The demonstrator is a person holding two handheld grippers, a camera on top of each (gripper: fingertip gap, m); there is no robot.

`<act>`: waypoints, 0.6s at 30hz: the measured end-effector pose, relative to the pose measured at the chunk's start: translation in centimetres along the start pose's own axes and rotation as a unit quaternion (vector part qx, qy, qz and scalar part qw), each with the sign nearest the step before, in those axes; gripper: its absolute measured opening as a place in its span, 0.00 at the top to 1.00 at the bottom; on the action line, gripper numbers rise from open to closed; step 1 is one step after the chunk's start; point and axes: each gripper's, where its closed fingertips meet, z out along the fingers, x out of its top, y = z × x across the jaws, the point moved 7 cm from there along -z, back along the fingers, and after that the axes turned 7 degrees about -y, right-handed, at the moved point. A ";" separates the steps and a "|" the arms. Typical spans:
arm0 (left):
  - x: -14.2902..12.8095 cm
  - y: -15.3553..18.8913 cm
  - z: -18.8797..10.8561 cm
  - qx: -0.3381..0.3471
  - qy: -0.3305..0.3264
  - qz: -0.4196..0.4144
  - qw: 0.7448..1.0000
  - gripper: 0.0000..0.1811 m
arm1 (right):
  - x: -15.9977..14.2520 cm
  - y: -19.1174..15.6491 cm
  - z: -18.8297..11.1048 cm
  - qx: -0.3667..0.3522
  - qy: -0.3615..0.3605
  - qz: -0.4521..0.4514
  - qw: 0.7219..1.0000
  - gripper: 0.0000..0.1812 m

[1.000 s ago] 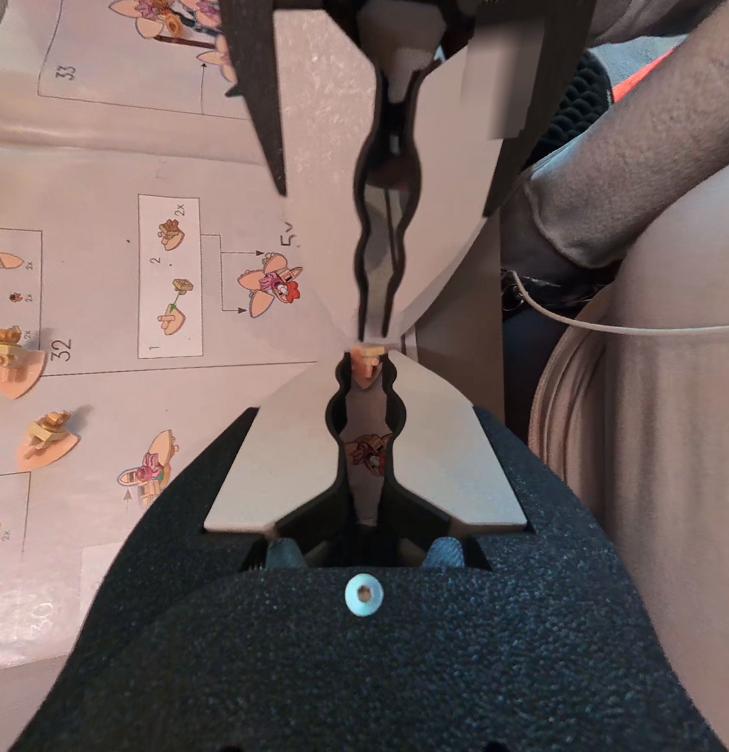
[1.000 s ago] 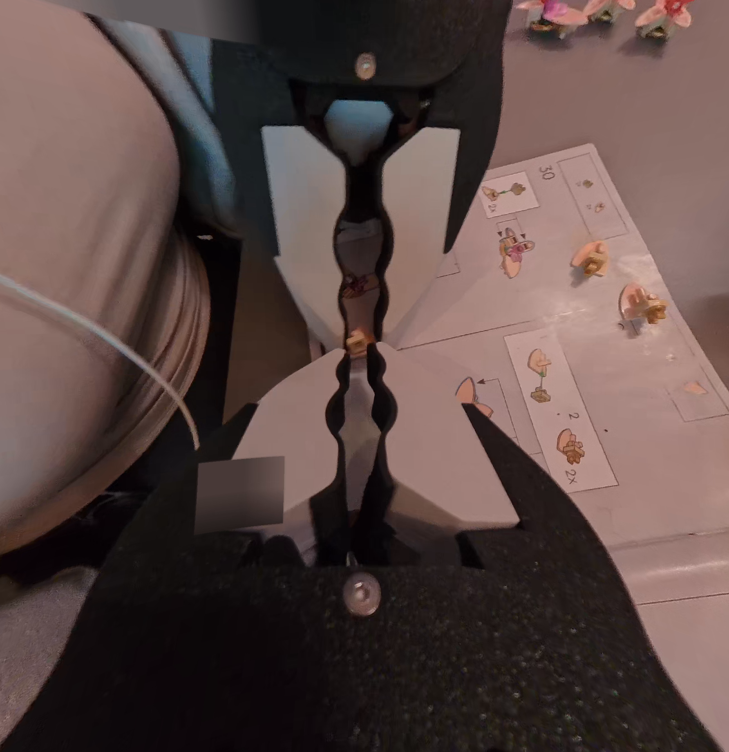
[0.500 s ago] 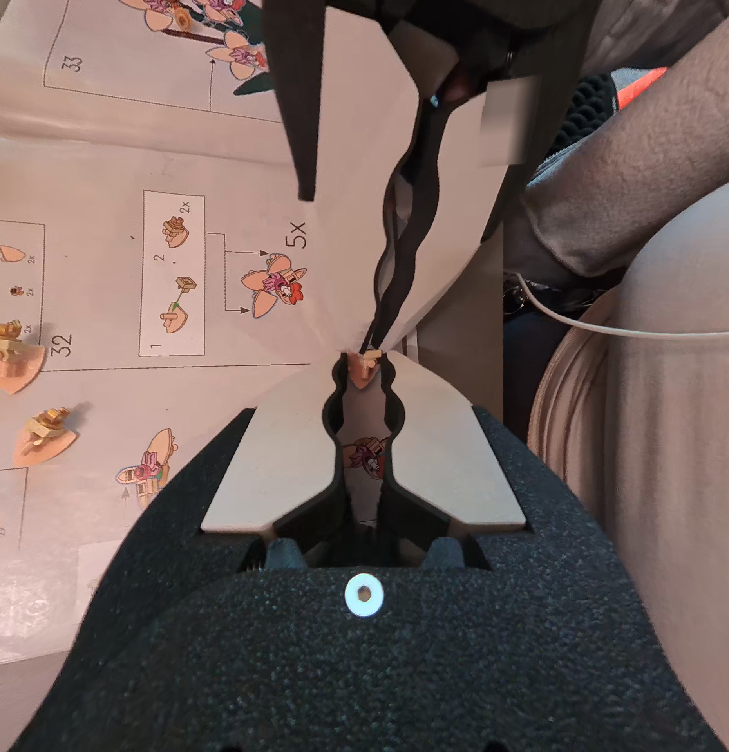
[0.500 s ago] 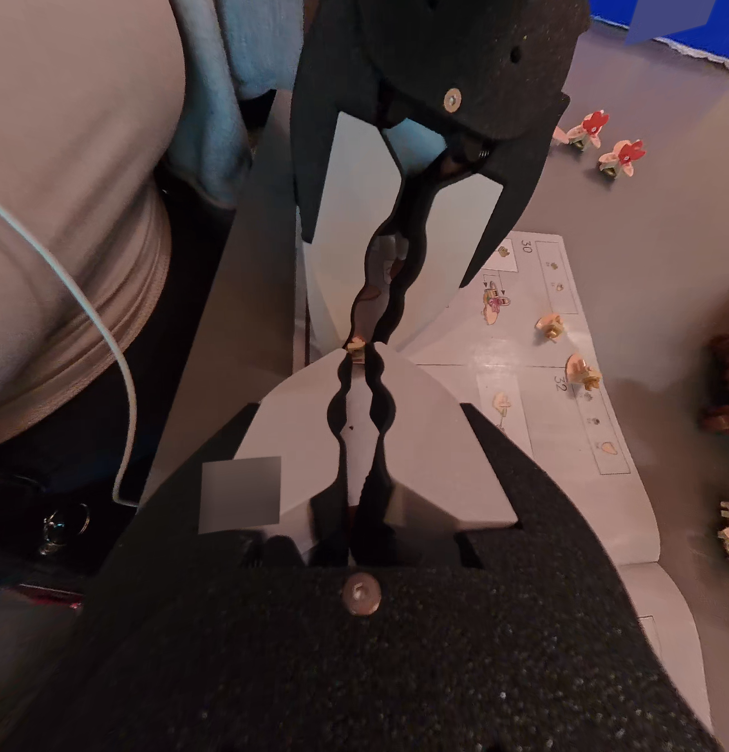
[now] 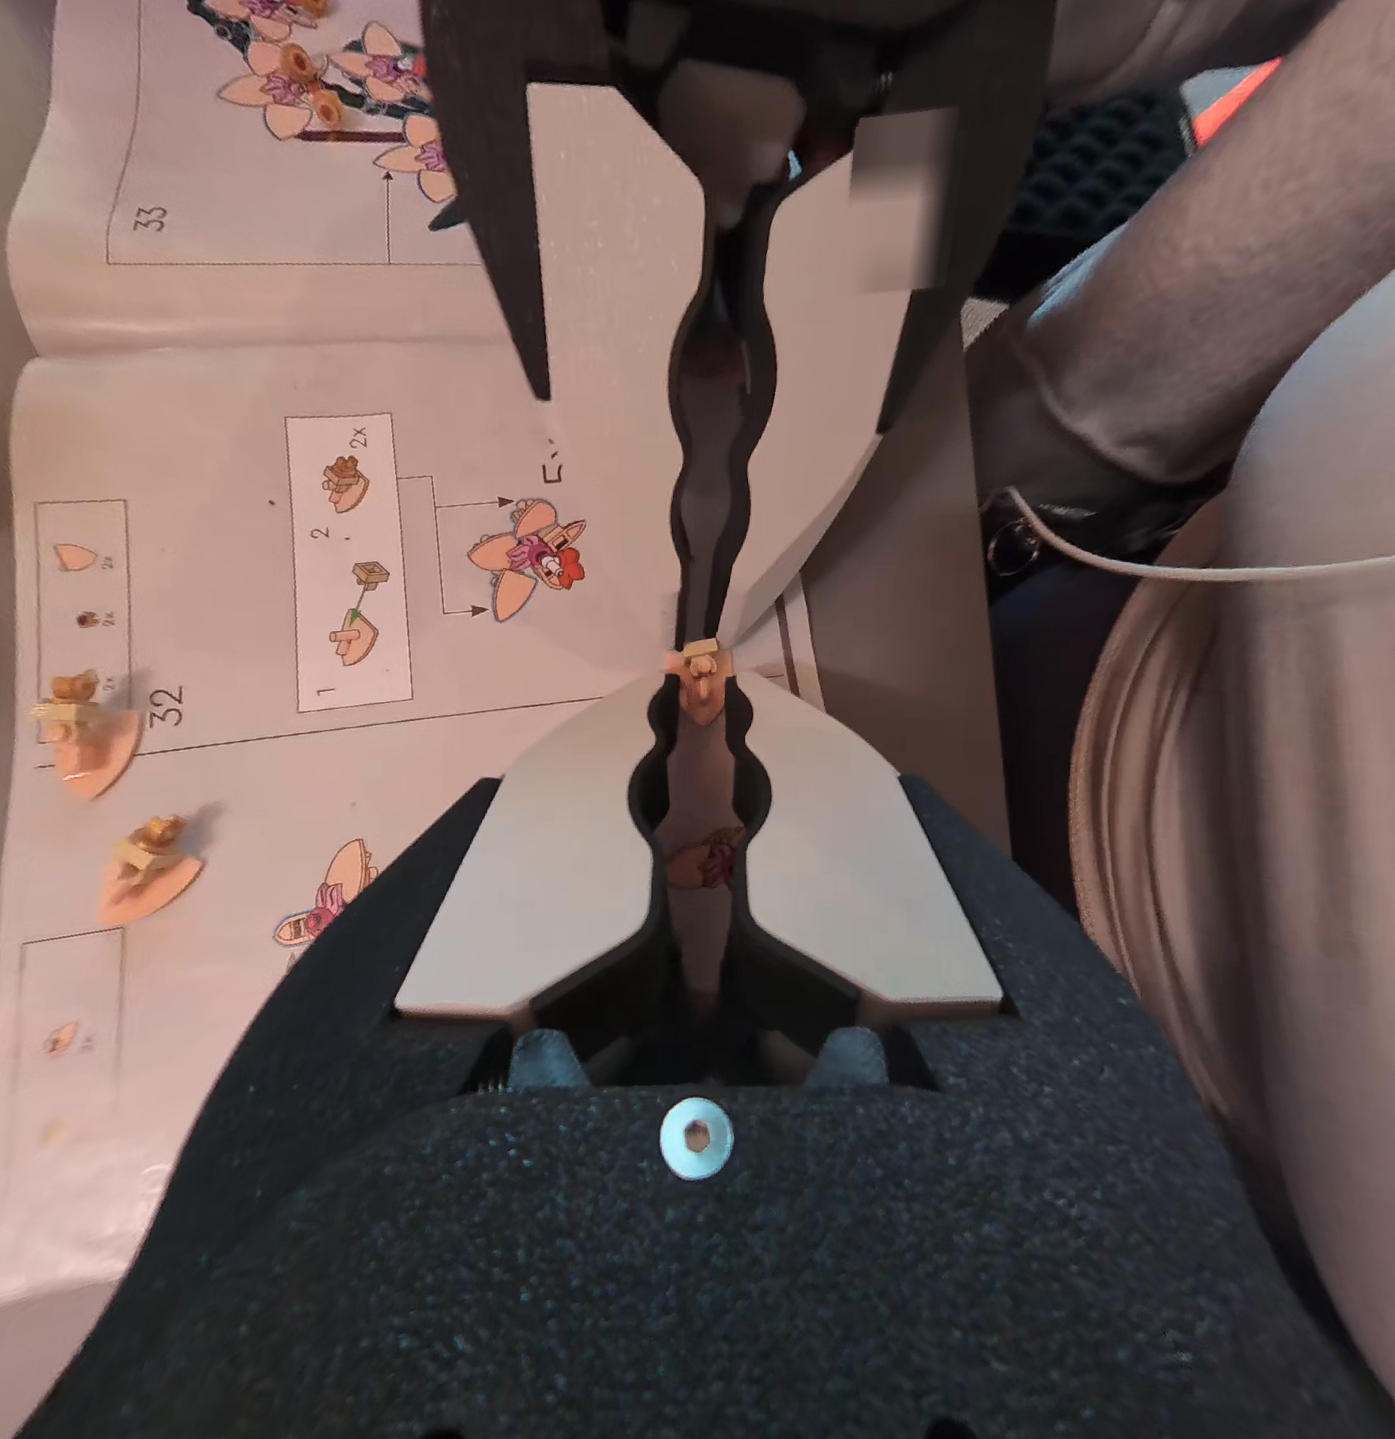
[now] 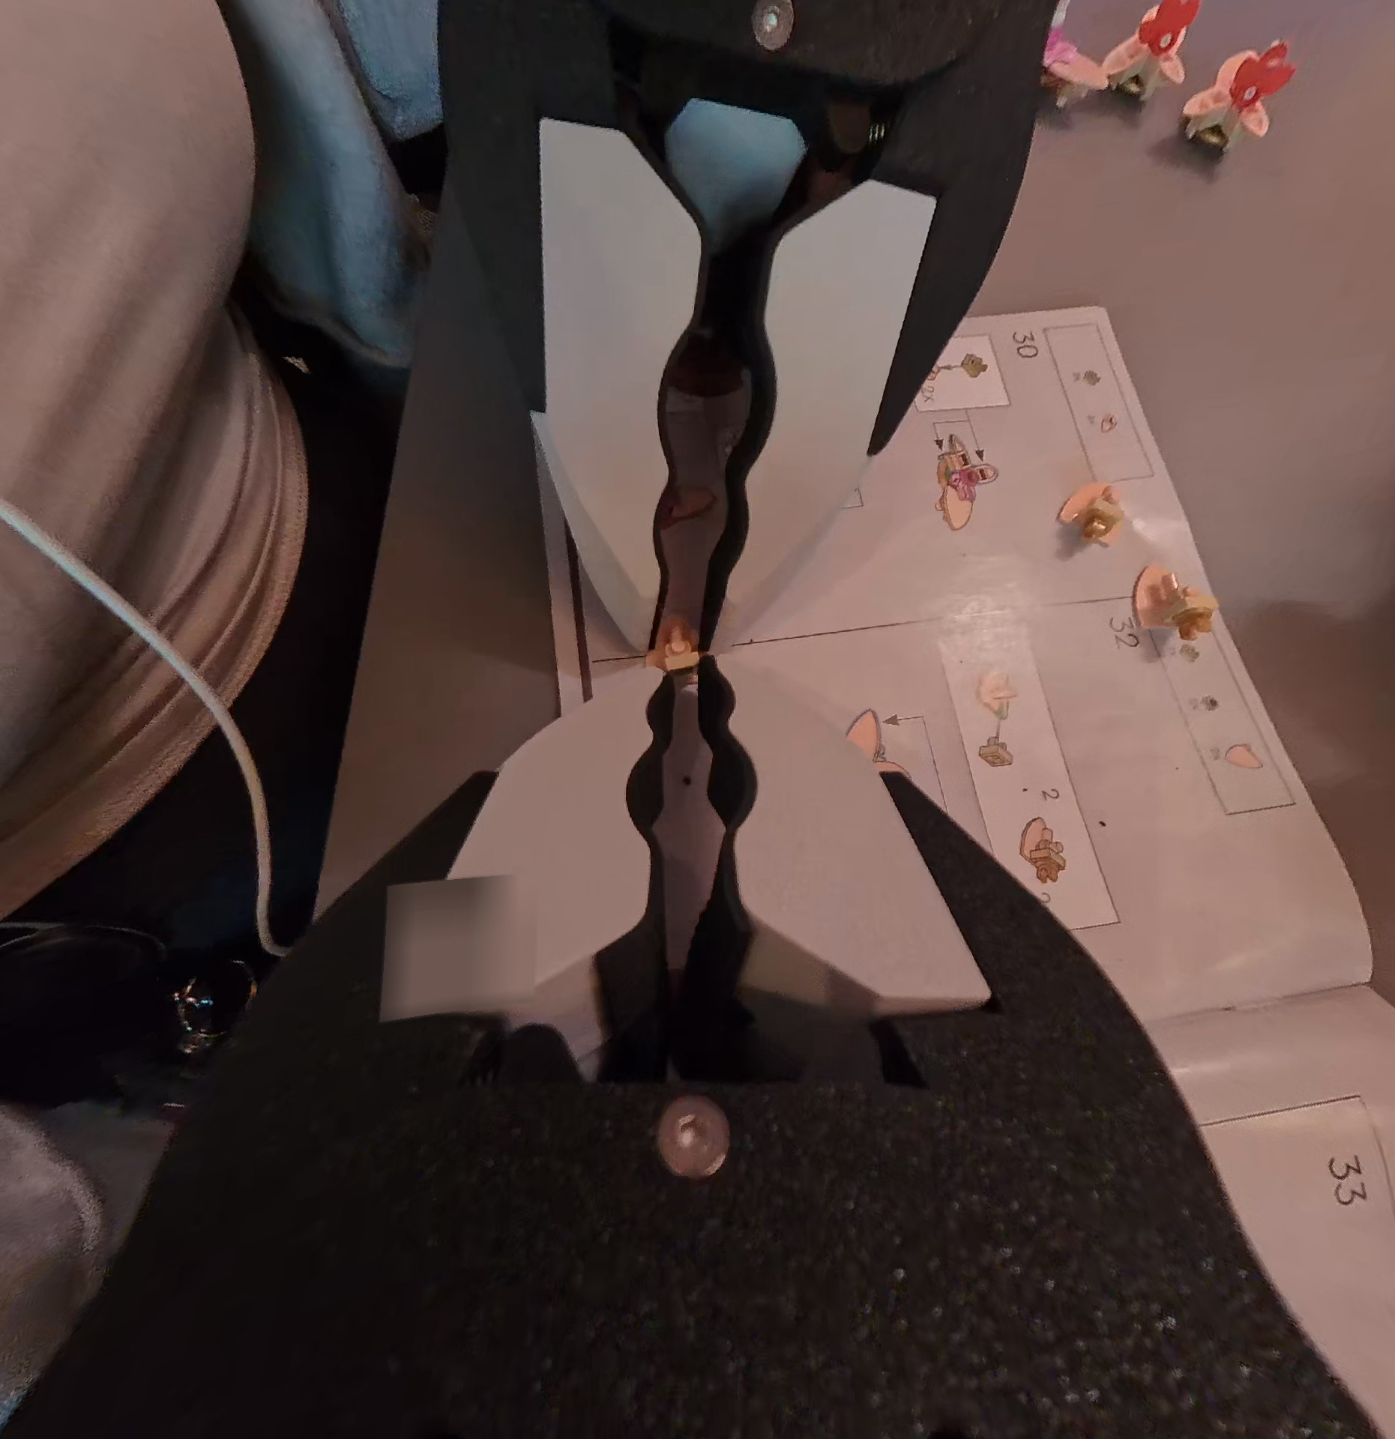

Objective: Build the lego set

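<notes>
so the right gripper (image 6: 682, 676) has straightened back up nose-to-nose with the left gripper (image 5: 702, 685), each clamped on its bit, tan clip (image 5: 700, 648) now touching the petal piece (image 5: 700, 705) above the instruction booklet (image 5: 289, 389), looks about ready to press together.

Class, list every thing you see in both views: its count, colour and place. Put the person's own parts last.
Instruction booklet: one, white, open flat under both grippers.
Petal pieces on booklet: two, peach with tan clips, on its outer edge.
Finished flowers: at least three, pink and red, far on the grey table.
Petal piece: one, peach, between the left jaws.
Tan clip: one, between the right jaws, meeting the petal.
Left gripper: black, shut.
Right gripper: black, shut.
Person's sleeve: grey, right of grippers.
</notes>
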 end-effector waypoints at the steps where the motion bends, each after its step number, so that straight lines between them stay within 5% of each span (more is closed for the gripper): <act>1: 0.0 -0.1 0.0 -0.003 0.005 -0.006 1.000 0.94 | 0.0 0.0 0.0 -0.001 -0.002 0.005 1.000 0.97; 18: -0.4 0.5 0.1 0.037 0.034 -0.050 0.997 0.96 | 0.4 -1.6 0.2 -0.091 -0.013 0.167 0.982 0.97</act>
